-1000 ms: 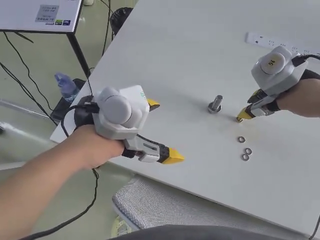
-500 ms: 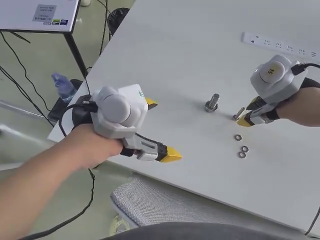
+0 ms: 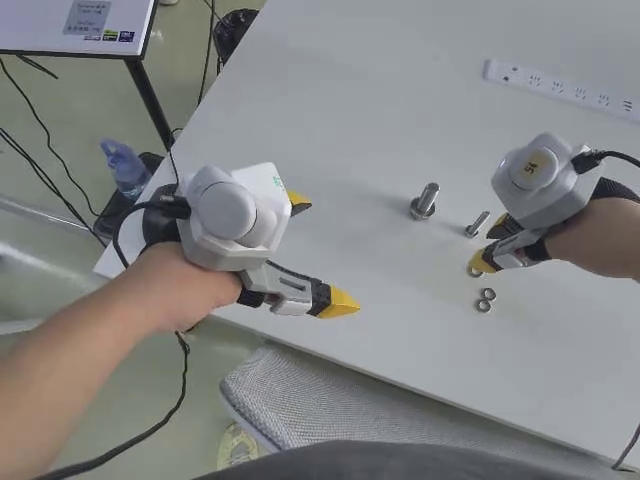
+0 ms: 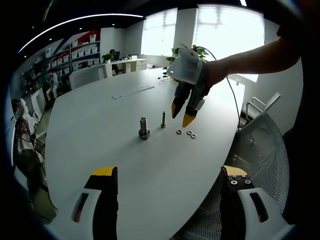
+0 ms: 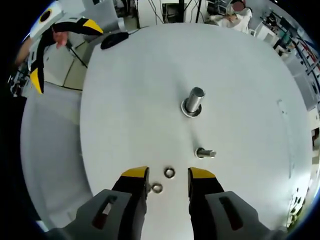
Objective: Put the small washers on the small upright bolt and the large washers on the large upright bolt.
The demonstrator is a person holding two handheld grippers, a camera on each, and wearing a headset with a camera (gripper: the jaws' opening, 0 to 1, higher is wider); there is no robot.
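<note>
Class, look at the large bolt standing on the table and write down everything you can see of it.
The large bolt looks like shiny silver metal. It stands upright on the white table, resting on a wider round base with its thick shaft pointing up. Whether that base is its head or a ring cannot be told. The small bolt stands beside it, apart, and the loose washers lie further off. Nothing but the table touches it.

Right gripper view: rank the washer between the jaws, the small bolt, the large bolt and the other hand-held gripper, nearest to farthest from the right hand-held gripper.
1. Washer, between the right hand-held gripper tips.
2. Small bolt, just ahead, to the right.
3. Large bolt, farther ahead.
4. Left hand-held gripper, far upper left.
</note>
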